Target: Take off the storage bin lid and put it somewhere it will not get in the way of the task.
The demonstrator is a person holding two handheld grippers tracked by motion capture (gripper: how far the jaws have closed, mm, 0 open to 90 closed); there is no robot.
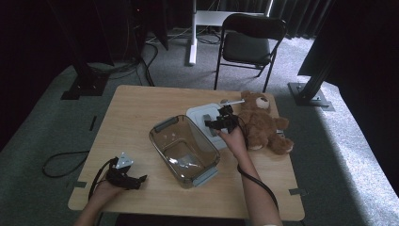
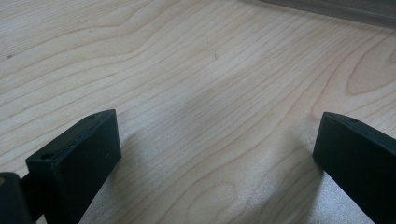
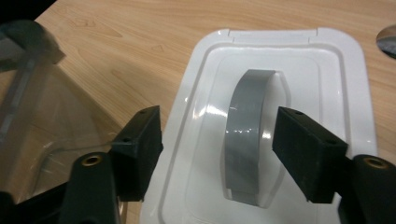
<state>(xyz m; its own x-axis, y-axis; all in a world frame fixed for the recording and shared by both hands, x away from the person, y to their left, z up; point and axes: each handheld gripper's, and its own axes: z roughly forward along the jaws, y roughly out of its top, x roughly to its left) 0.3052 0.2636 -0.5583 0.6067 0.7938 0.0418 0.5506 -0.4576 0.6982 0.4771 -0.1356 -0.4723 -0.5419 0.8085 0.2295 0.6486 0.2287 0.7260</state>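
**Right gripper poised over the lid of a clear storage box**

The white lid (image 3: 280,121) is lying flat on the wooden table (image 1: 141,108), just beside the far right side of the clear box (image 1: 186,150), with its near end running out of the bottom of the right gripper view. In the high view the right gripper (image 1: 220,121) and the hand (image 1: 234,138) holding it are covering much of the lid, so only its left and far edges are showing there. The grey handle (image 3: 245,140) is arching along the lid's middle; its lower end is partly lost in glare. The box's transparent wall is blurring at the left edge of the right gripper view, and whatever is glinting on the box floor is too faint to identify.

The right forearm is reaching in from the bottom edge and angling toward the far side, the gripper pointing down at the lid. Its jaws are standing wide apart, one over each side of the grey handle and clear of it, holding nothing.

The left gripper (image 1: 136,180) is lying low near the table's near left corner, the hand behind it partly cut off by the frame. Its jaws are spread wide over bare wood, gripping nothing.

A brown teddy bear (image 1: 261,122) is sitting just right of the right hand.
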